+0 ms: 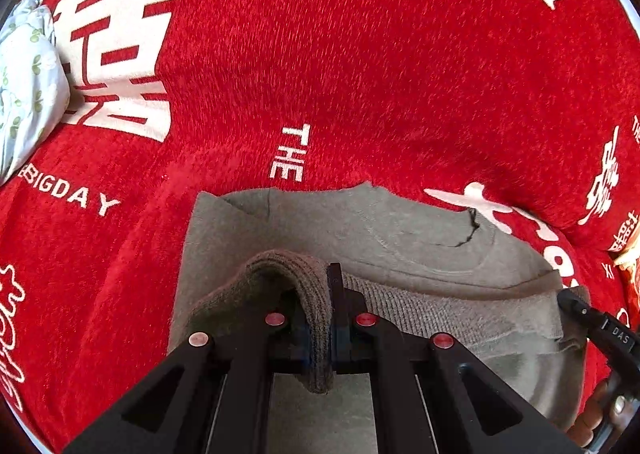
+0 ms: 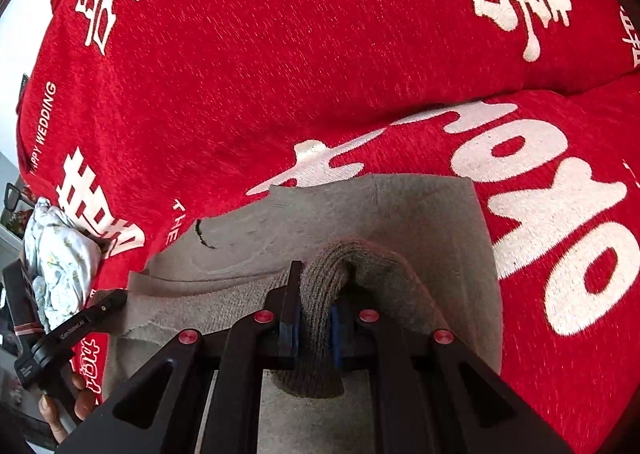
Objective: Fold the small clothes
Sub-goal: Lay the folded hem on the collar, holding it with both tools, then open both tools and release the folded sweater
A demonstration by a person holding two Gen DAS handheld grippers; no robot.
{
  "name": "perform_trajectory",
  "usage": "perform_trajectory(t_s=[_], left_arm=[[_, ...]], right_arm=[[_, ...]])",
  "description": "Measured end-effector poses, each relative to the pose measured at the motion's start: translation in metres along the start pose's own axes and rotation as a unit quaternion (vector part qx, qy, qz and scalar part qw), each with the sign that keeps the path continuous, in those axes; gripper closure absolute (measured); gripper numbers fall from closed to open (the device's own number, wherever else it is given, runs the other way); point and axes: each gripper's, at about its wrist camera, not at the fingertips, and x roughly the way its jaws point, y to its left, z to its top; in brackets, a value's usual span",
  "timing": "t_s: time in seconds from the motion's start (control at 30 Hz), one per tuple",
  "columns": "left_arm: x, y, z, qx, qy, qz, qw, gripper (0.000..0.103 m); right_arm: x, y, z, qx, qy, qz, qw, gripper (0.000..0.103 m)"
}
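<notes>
A grey-brown knitted garment (image 1: 400, 238) lies on a red blanket (image 1: 320, 53) printed with white characters, its ribbed hem (image 1: 420, 310) lifted at both corners and carried over the flat body toward the neckline: a fold in progress, apparently the lengthwise one, though earlier folds cannot be judged from these close views. The left gripper (image 1: 320, 334) is clamped tight on one bunched corner of the hem; the right gripper (image 2: 314, 330) pinches the other corner likewise. A crumpled floral cloth (image 1: 28, 73) sits nearby, untouched.
</notes>
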Motion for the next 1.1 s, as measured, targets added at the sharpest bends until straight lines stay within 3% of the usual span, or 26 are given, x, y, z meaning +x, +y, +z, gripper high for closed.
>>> perform_trajectory(t_s=[0.43,0.57,0.67,0.73,0.77,0.83,0.9,0.97,1.03,1.1], left_arm=[[0.031,-0.001,0.016,-0.002,0.024,0.000,0.9997,0.096],[0.042,0.001,0.019,0.000,0.056,-0.006,0.9984,0.096],[0.042,0.010,0.021,-0.019,0.072,-0.030,0.9968,0.096],[0.040,0.017,0.023,-0.039,0.079,-0.053,0.9947,0.096],[0.040,0.021,0.024,-0.048,0.085,-0.064,0.9932,0.096],[0.039,0.029,0.027,-0.068,0.093,-0.087,0.9895,0.096],[0.039,0.037,0.030,-0.099,0.103,-0.118,0.9827,0.096],[0.037,0.043,0.031,-0.125,0.108,-0.139,0.9765,0.096],[0.033,0.042,0.031,-0.116,0.103,-0.135,0.9785,0.096],[0.026,0.038,0.030,-0.091,0.075,-0.119,0.9859,0.096]], right_arm=[[0.021,-0.007,0.013,0.015,0.013,-0.004,1.000,0.091],[0.024,-0.015,0.018,0.044,0.023,0.017,0.999,0.086],[0.019,-0.019,0.020,0.067,0.017,0.046,0.997,0.074],[0.013,-0.018,0.017,0.072,0.011,0.062,0.995,0.053],[0.010,-0.017,0.016,0.072,0.007,0.066,0.995,0.048],[-0.002,-0.012,0.012,0.064,-0.023,0.056,0.996,0.026],[-0.011,-0.008,0.012,0.054,-0.052,0.050,0.996,0.024],[-0.014,-0.004,0.013,0.044,-0.052,0.039,0.997,0.024],[-0.013,0.008,0.012,0.007,-0.044,0.033,0.998,0.024],[-0.013,0.021,0.010,-0.033,-0.045,0.015,0.998,0.024]])
